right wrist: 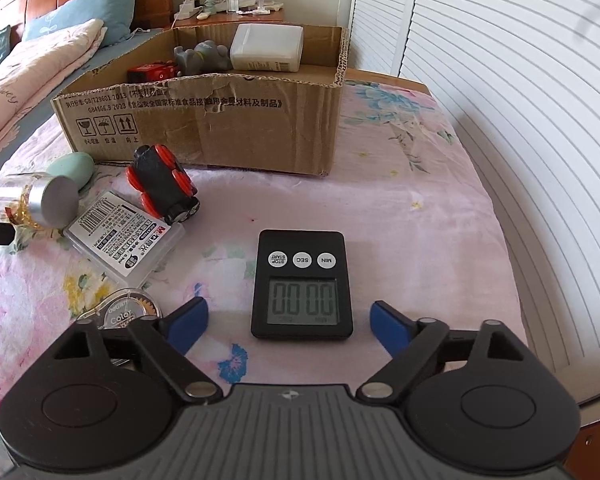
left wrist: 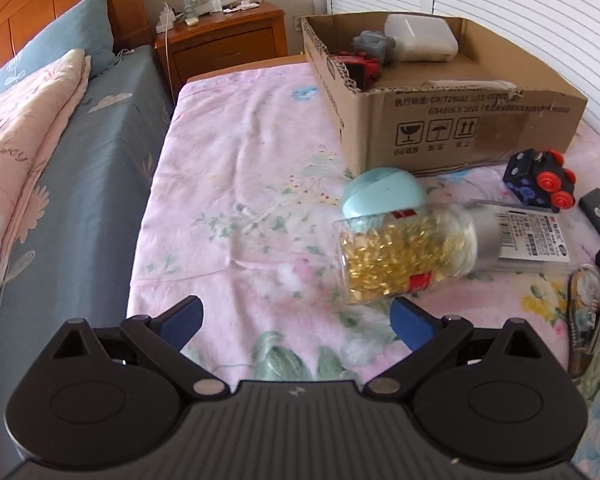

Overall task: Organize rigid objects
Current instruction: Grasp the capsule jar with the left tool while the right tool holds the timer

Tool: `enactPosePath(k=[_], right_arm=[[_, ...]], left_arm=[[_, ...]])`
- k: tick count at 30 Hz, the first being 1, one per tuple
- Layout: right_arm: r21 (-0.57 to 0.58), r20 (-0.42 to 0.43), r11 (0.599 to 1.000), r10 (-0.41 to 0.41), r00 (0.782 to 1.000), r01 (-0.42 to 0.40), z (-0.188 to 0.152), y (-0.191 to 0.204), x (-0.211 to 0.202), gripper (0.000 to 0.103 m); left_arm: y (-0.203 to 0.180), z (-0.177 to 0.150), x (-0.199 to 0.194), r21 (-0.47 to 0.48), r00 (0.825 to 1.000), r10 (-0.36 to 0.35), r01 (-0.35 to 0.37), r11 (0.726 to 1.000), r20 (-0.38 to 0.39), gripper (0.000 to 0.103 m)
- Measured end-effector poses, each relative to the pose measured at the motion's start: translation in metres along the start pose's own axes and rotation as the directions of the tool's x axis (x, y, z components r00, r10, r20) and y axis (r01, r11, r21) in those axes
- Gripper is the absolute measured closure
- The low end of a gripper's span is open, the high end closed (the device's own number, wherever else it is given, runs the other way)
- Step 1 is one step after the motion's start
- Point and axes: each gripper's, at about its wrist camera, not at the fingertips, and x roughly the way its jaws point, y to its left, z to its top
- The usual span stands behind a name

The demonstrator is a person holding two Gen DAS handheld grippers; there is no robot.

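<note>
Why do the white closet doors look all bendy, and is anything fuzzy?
In both wrist views the fisheye lens curves the slatted doors. In the left wrist view the capsule bottle looks a bit soft; in the right wrist view the timer is sharp, its digits readable.

Both of my cameras see a bright room in soft daylight, with only faint shadows under the cardboard box [right wrist: 204, 128] and the timer [right wrist: 302, 284], whose grey screen stays readable without glare. The fisheye lenses bend the white slatted doors [right wrist: 500, 100] into strong curves and darken the frame corners. In my left view the pill bottle [left wrist: 406, 256] looks slightly smeared and its clear wall shines, while the nightstand [left wrist: 224, 36] far behind is soft and washed out; my right view is sharper overall.
</note>
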Motion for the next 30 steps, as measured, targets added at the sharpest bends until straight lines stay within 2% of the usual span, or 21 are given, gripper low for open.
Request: enactPosePath(k=[4,6,10,15,20,30], right_arm=[[-0.008,0.009,1.0,0.013,1.0,-0.013,-0.002,-0.001,0.003,0.001],[-0.019,0.016,1.0,0.02,1.0,-0.02,-0.003,0.0,0.004,0.0],[-0.034,0.027,0.999,0.034,0.999,-0.033,-0.005,-0.002,0.003,0.0],[-0.054,0.048,0.997,0.051,0.998,-0.048,-0.007,-0.003,0.002,0.0],[-0.06,0.061,0.997,0.056,0.997,-0.052,-0.007,-0.002,0.004,0.0],[-0.08,0.075,0.994,0.075,0.994,-0.069,0.003,0.001,0.012,0.0]], left_arm=[[-0.014,0.0,-0.008,0.025,0.992,-0.129,0.129,0.991,0.005,0.004],[-0.025,0.001,-0.005,0.042,0.986,-0.165,0.165,0.985,0.0,0.003],[-0.042,0.004,0.007,0.048,0.991,-0.133,0.133,0.99,-0.002,0.003],[-0.05,0.01,0.009,0.024,0.988,-0.152,0.152,0.988,0.026,0.003],[-0.049,0.018,0.016,-0.034,0.989,-0.144,0.145,0.989,0.029,0.003],[-0.045,0.022,0.021,-0.065,0.99,-0.138,0.14,0.988,0.037,0.003]])
